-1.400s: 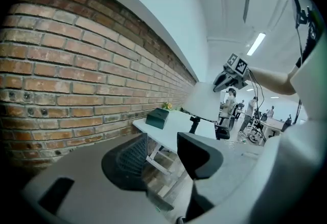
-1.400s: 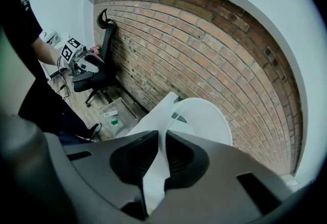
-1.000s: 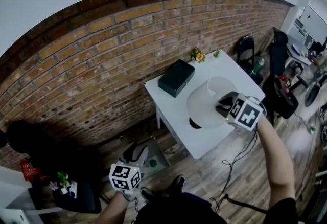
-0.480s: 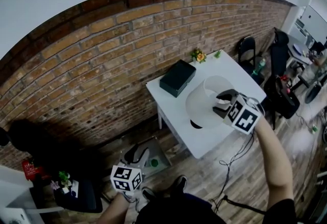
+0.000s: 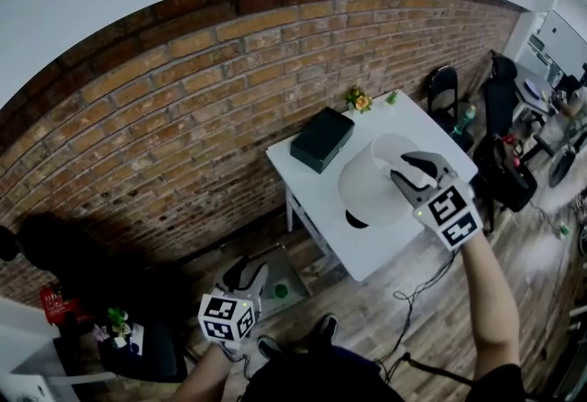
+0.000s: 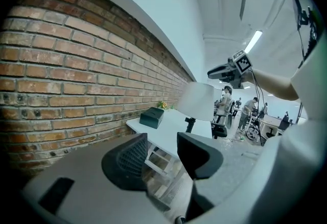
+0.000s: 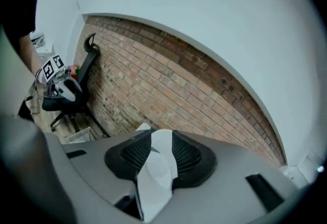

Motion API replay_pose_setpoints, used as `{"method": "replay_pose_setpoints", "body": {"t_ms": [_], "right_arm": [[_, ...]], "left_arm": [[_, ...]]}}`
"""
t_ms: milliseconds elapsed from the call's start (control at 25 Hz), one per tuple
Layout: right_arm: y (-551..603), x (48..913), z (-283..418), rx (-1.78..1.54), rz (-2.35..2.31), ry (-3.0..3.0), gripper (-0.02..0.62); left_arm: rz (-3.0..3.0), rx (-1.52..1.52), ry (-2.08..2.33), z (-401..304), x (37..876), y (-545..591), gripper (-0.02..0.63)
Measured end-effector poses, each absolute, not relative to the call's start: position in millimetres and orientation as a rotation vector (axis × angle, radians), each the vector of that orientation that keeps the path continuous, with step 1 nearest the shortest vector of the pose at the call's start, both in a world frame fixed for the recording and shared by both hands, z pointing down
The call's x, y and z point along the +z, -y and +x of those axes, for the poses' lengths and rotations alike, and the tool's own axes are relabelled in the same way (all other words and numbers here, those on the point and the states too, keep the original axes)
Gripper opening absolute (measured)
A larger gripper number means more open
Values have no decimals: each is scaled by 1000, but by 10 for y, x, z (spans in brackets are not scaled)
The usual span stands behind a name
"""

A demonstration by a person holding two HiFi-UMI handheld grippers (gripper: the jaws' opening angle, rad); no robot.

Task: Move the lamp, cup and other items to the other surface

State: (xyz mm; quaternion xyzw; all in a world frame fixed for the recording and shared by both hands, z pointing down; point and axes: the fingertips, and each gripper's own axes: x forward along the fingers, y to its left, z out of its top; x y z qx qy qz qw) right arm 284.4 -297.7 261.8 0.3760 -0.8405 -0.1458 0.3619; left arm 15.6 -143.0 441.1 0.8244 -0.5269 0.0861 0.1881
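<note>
A lamp (image 5: 370, 186) with a white shade stands on the white table (image 5: 321, 198), its dark base (image 5: 356, 219) near the front edge. My right gripper (image 5: 413, 173) reaches over the shade's top rim. In the right gripper view the white shade (image 7: 158, 166) fills the gap between the pads of that gripper (image 7: 161, 154), whose jaws are closing. My left gripper (image 5: 246, 276) hangs low over the floor, left of the table, open and with nothing in it (image 6: 161, 154). From there I see the lamp (image 6: 196, 100) and the right gripper (image 6: 219, 70) above it.
A dark green box (image 5: 322, 139) and small flowers (image 5: 356, 100) sit at the table's back by the brick wall (image 5: 183, 116). A black chair (image 5: 442, 83) and a bag (image 5: 504, 175) stand to the right. Cables (image 5: 417, 290) trail on the wooden floor. An office chair (image 5: 138, 345) stands lower left.
My right gripper has risen from the side of the shade and turned, so its jaws now sit over the top rim. The left gripper has stayed put.
</note>
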Motion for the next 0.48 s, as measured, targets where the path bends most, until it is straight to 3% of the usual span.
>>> {"method": "replay_pose_setpoints", "body": {"t_ms": [480], "right_arm": [[2725, 2517, 2252, -377, 1338, 2447, 78]], "left_arm": [[2271, 215, 1606, -596, 4328, 1252, 178]]}}
